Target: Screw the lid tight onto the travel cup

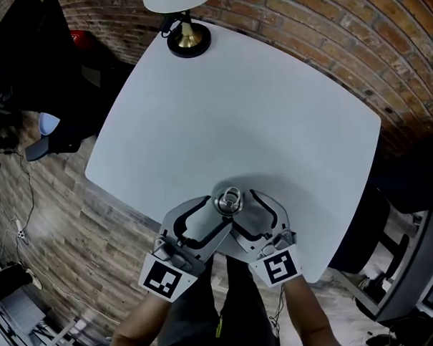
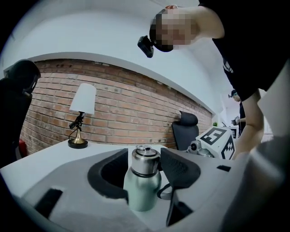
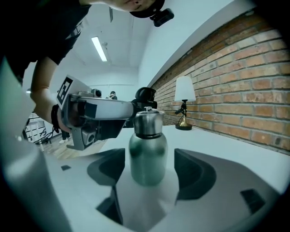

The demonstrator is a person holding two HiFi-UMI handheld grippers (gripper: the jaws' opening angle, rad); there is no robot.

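travel cup [image 1: 228,202] upright | between spread jaws: left gripper [image 2: 144,159], right gripper [image 3: 148,159]

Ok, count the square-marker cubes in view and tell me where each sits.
2. The left marker cube sits on the left gripper, by the table's near edge; the right marker cube sits on the right gripper beside it. None seems hidden.

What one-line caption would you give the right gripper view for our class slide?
Lidded travel cup stands on the white table between the jaws of the open right gripper, left gripper alongside.
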